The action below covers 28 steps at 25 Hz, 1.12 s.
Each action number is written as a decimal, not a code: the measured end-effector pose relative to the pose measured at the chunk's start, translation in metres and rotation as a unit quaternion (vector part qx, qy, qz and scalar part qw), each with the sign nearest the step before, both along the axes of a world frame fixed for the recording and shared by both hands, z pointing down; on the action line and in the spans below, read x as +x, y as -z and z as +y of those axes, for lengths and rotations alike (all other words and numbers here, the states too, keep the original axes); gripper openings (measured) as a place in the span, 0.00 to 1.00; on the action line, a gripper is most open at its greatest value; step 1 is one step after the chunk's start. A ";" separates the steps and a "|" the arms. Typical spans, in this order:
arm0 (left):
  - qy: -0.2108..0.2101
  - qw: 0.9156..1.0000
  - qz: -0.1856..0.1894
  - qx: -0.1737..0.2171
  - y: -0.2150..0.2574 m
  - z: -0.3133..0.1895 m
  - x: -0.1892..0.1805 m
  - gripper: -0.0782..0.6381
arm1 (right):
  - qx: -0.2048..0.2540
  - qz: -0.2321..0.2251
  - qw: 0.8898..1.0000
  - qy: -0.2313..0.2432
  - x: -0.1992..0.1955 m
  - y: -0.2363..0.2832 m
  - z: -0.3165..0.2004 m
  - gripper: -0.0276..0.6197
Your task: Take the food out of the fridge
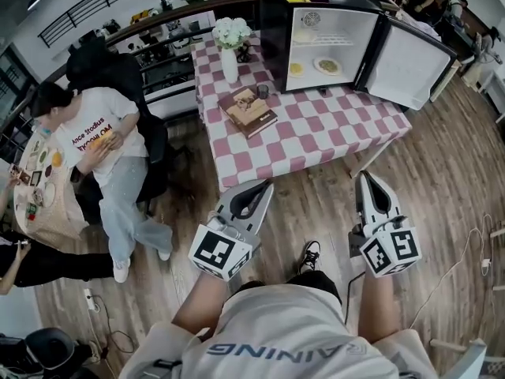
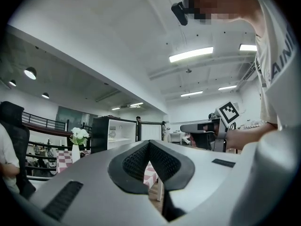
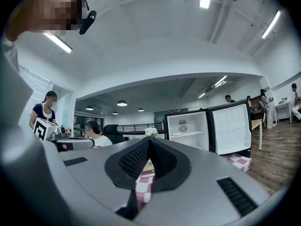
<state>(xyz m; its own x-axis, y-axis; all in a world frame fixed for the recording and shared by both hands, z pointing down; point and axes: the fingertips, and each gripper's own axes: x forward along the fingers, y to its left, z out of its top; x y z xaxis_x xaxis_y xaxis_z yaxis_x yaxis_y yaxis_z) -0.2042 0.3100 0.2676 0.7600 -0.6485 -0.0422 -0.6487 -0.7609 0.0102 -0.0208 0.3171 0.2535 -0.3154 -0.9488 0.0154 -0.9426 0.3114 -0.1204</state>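
Note:
A black mini fridge [image 1: 316, 30] stands at the back of a pink-checked table [image 1: 316, 129], its door [image 1: 410, 65] swung open to the right. Two plates of food [image 1: 296, 68] [image 1: 327, 65] sit on the lower shelf, and another pale item [image 1: 304, 36] lies on the upper shelf. My left gripper [image 1: 267, 184] and right gripper [image 1: 365, 176] hover over the wooden floor just short of the table's front edge, both shut and empty, pointing level at the table. The fridge [image 2: 113, 133] shows beyond the left gripper [image 2: 148, 142]. The right gripper [image 3: 149, 139] faces the fridge [image 3: 188, 128].
On the table lie a book [image 1: 248, 110], a small cup [image 1: 262, 91] and a vase of white flowers [image 1: 230, 46]. A person [image 1: 102, 148] sits in a black chair to the left. Cables and a power strip [image 1: 89, 300] lie on the floor.

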 end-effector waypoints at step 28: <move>0.048 0.996 -0.067 -0.017 -0.001 -0.182 0.211 0.12 | -0.056 -0.080 0.995 0.028 0.225 -0.041 -0.198 0.07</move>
